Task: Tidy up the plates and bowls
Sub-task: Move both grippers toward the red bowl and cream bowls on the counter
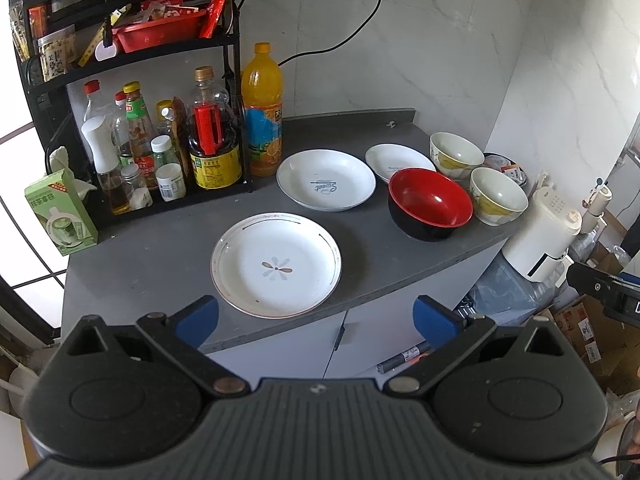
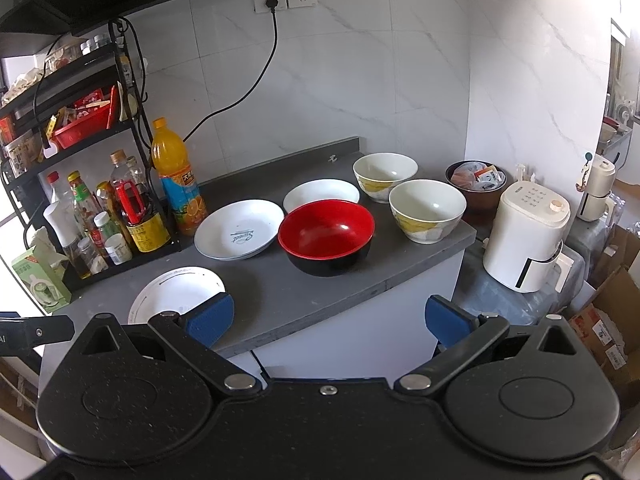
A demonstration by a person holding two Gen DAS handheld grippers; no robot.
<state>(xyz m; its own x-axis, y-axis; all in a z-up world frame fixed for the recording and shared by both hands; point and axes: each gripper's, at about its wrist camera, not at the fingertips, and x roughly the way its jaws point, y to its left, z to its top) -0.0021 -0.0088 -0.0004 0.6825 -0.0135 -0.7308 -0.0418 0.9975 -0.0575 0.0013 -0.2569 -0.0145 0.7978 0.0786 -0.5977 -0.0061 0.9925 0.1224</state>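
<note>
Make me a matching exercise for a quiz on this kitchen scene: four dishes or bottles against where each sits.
Things:
1. flower plate
2. red bowl
3. orange juice bottle
4. script plate

Places:
A. beside the black rack
B. nearest the counter's front edge
C. between the juice bottle and the red bowl
D. in front of two cream bowls

Pairs: 1-B, 2-D, 3-A, 4-C

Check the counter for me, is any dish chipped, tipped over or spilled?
Nothing stands out. The three plates, including the flower plate, lie flat, and the red bowl and both yellow-patterned bowls stand upright and empty. No chips or spills are visible on the counter.
</note>
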